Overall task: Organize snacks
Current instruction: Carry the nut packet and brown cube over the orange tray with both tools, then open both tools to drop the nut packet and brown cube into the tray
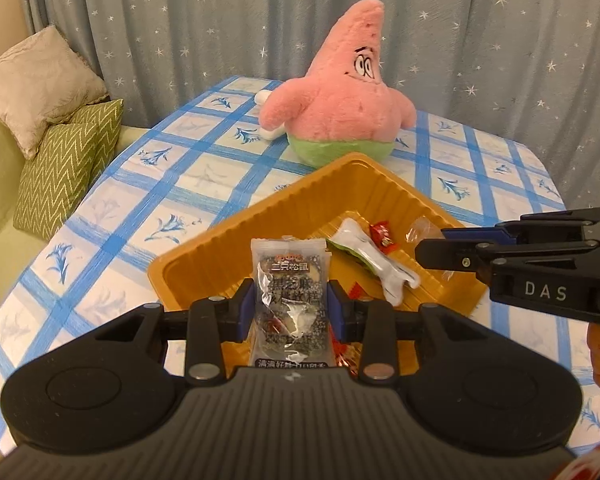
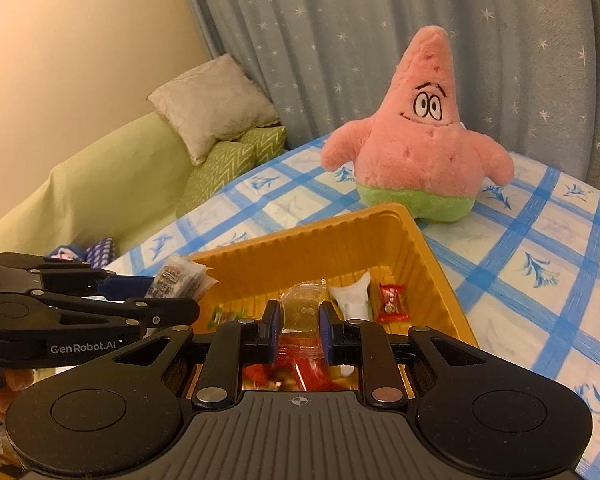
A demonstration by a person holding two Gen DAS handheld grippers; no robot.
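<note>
Snacks are being gathered into a yellow tray (image 1: pixel 236 236) that is sitting on the checked tabletop (image 1: pixel 148 184), in front of a pink plush (image 1: pixel 340 100). A clear sesame packet (image 1: pixel 290 300) is being pinched upright between the pads of the left claw (image 1: pixel 290 310) and is being held above the near edge of the tray. A clear yellowish packet (image 2: pixel 302 308) is being pinched by the right claw (image 2: pixel 300 334), likewise over the tray's near side. Several pieces are already lying inside the tray: a white wrapper (image 1: pixel 374 256) resting on a green one, a red candy (image 1: pixel 382 234), a small clear wrapper (image 1: pixel 418 228) by the far wall, and further red wrappers (image 2: pixel 300 372) under the right claw, partly hidden. The task is judged to be well under way: part of the sorting is done, and the two held packets are not yet released. Each would need to be lowered into a free spot and let go. Whether more snacks are waiting outside the tray cannot be told, since the near tabletop is being hidden by the claws; no loose snack is being shown on the visible cloth.
</note>
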